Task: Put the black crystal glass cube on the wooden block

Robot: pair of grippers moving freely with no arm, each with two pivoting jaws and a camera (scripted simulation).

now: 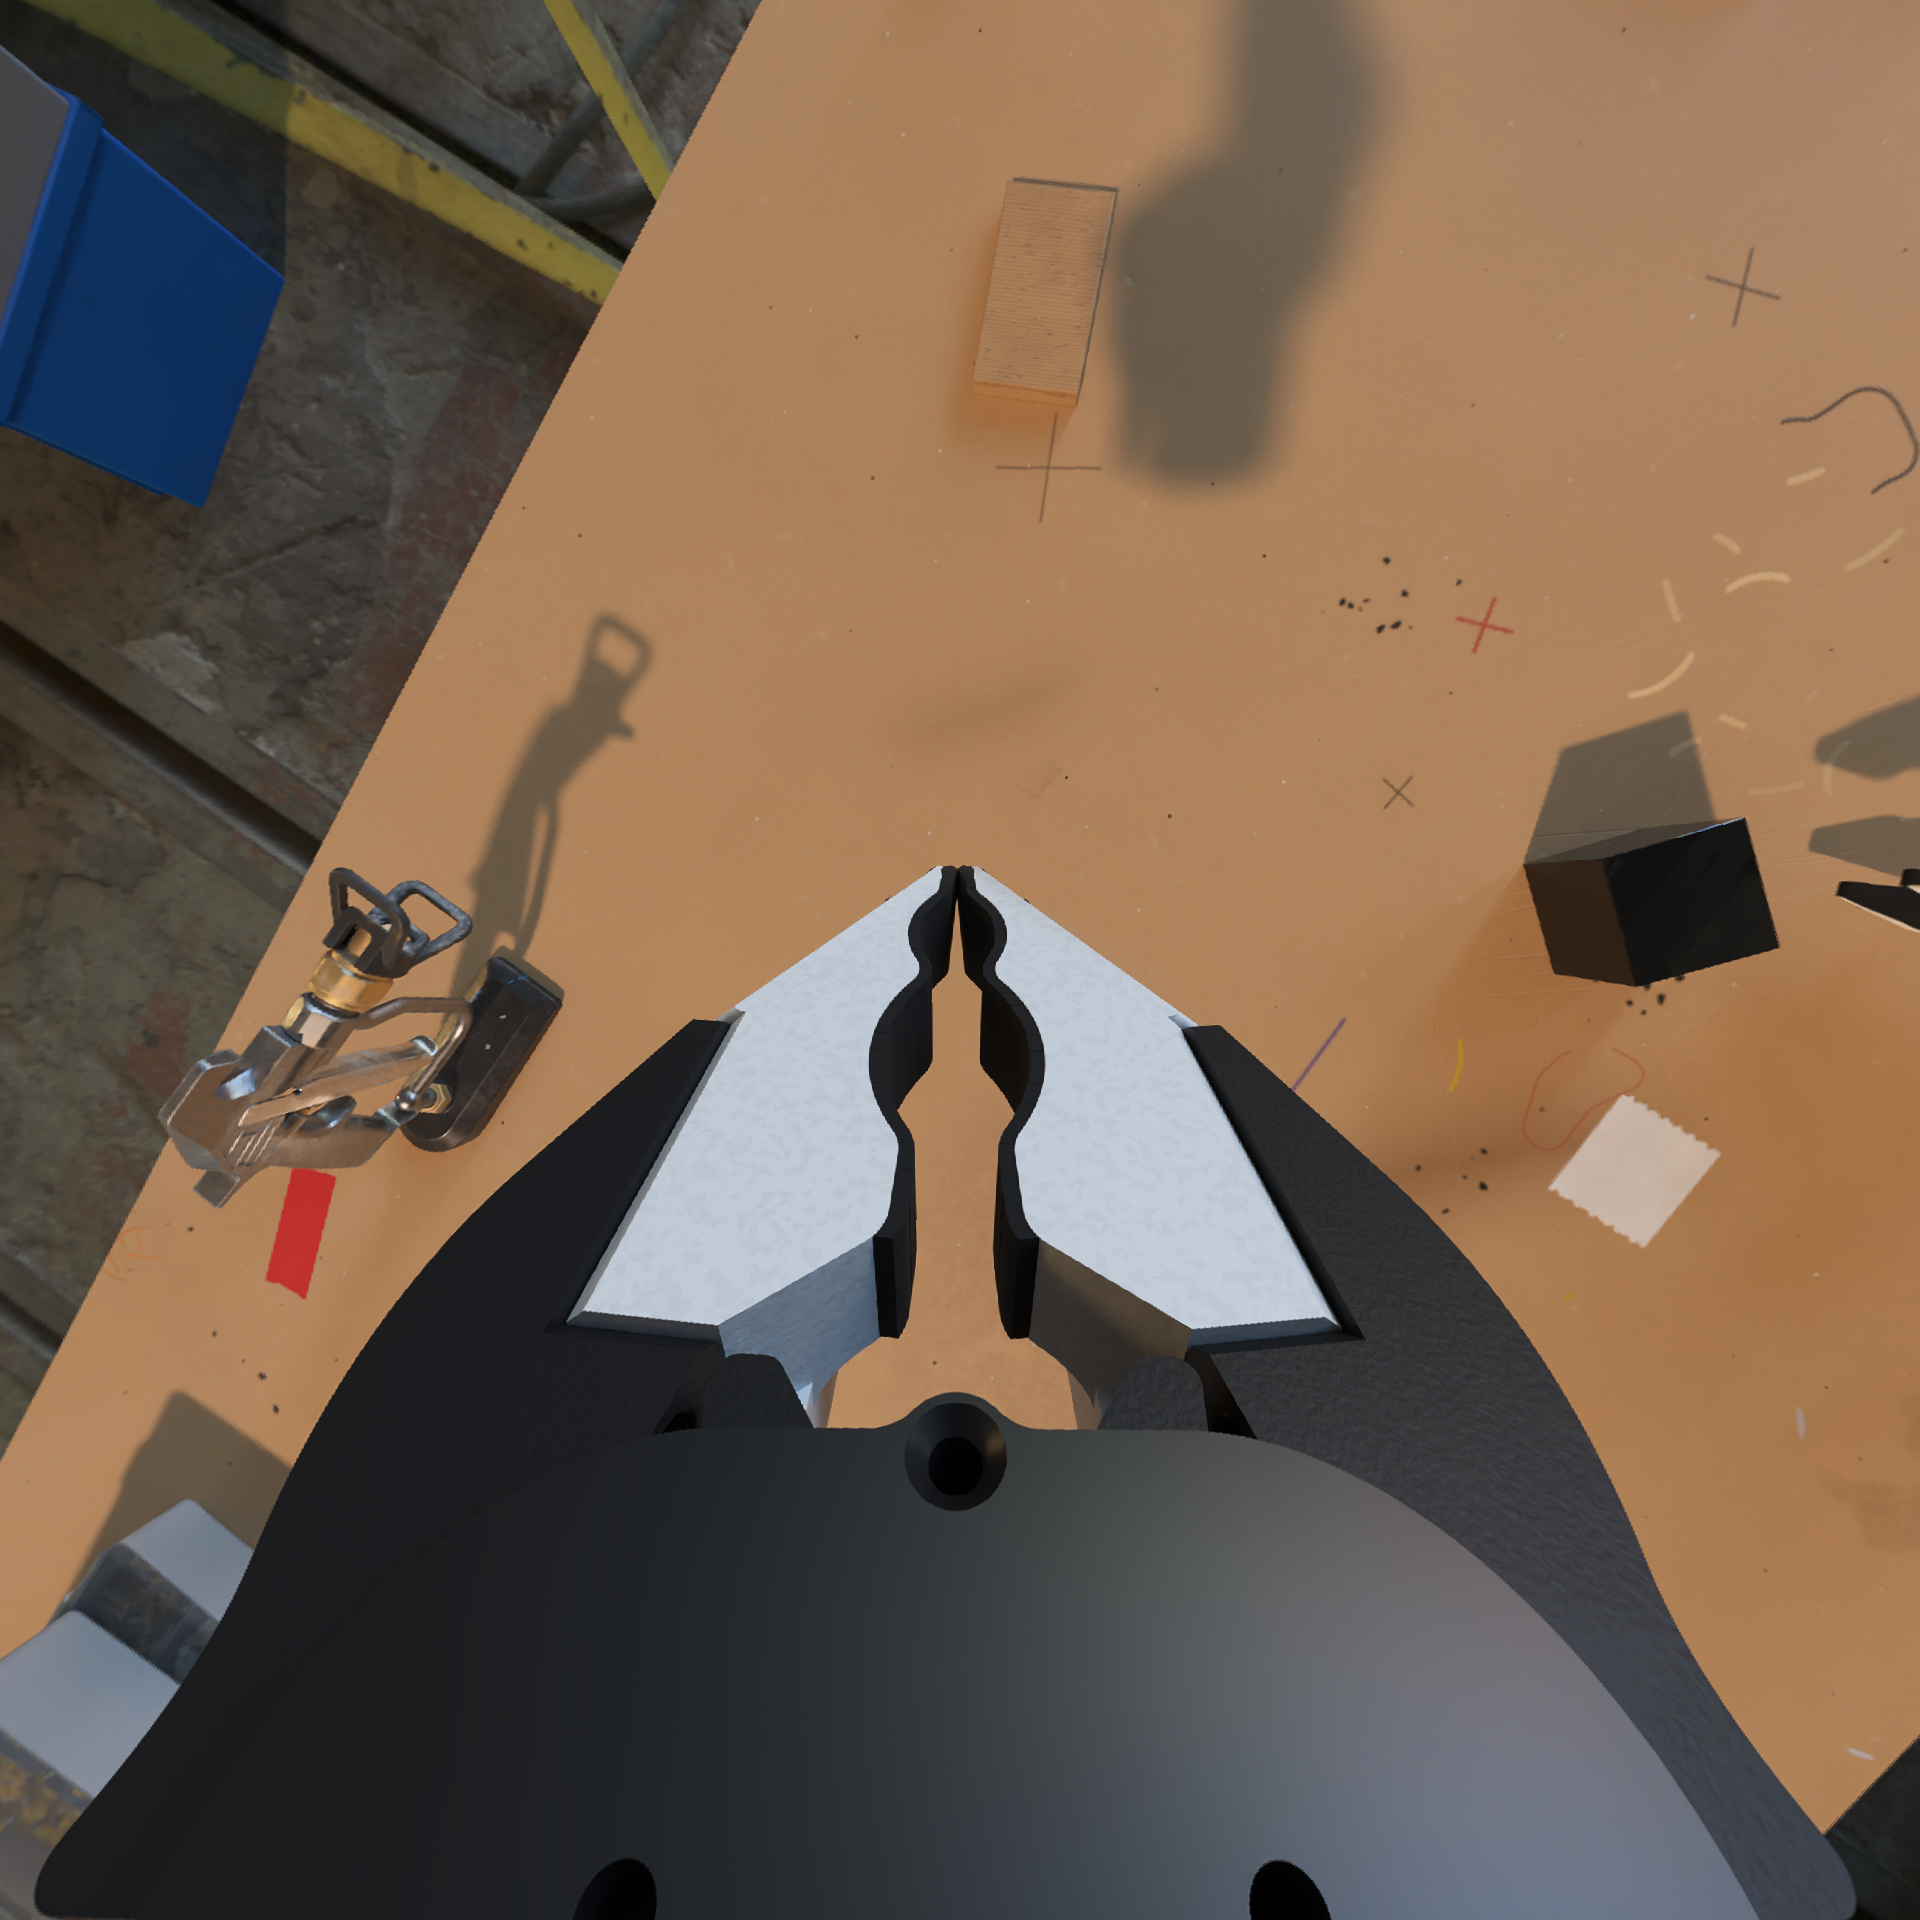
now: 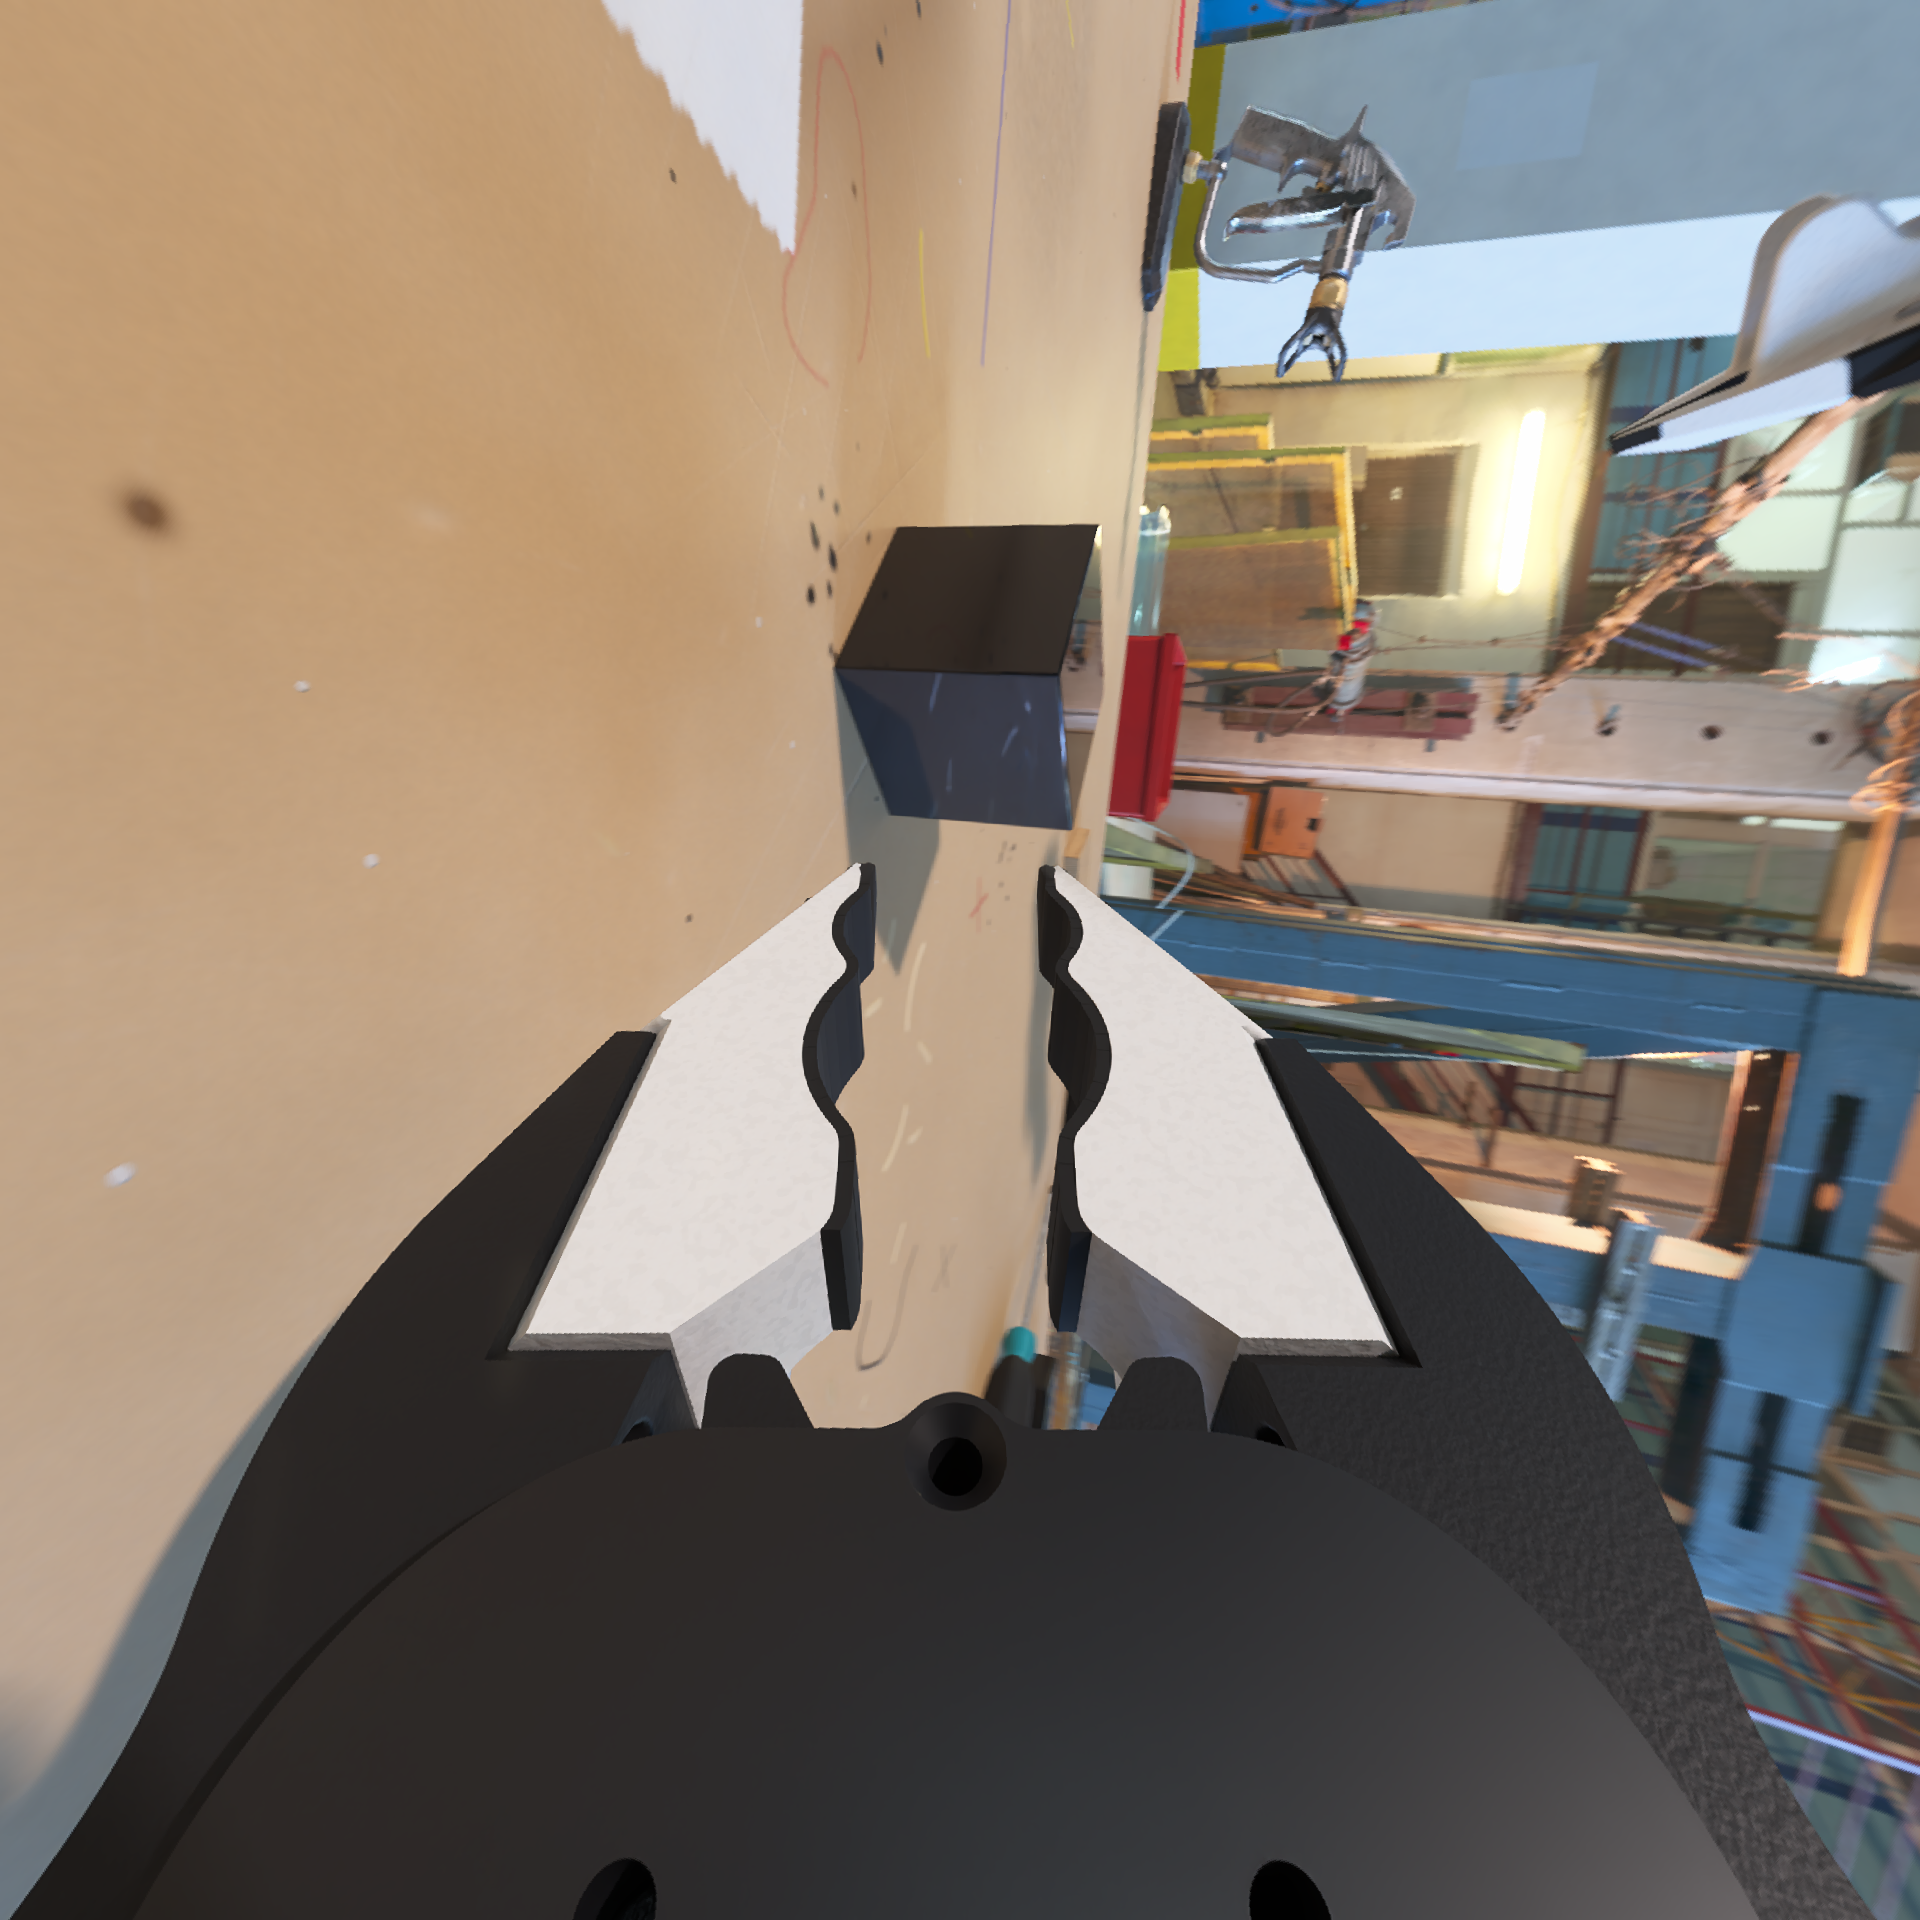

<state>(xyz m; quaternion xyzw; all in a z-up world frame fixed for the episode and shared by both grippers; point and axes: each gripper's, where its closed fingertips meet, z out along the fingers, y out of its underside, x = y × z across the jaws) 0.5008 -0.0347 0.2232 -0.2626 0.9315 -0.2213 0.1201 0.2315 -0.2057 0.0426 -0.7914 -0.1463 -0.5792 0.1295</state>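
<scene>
The black glass cube (image 1: 1652, 902) stands on the tan table at the right of the left wrist view. In the right wrist view the cube (image 2: 966, 675) is just ahead of my right gripper (image 2: 956, 871), which is open and empty, turned on its side, its fingertips short of the cube. The wooden block (image 1: 1044, 291) lies flat on the table at the far middle of the left wrist view. My left gripper (image 1: 956, 871) is shut and empty, above the table, well short of the block. The right gripper's tip (image 1: 1881, 896) shows at the right edge, beside the cube.
A metal spray gun (image 1: 343, 1029) lies near the table's left edge (image 1: 499, 540); it also shows in the right wrist view (image 2: 1299, 218). A red tape strip (image 1: 301, 1231) and a white paper patch (image 1: 1631, 1169) lie flat on the table. A blue bin (image 1: 125, 312) stands on the floor.
</scene>
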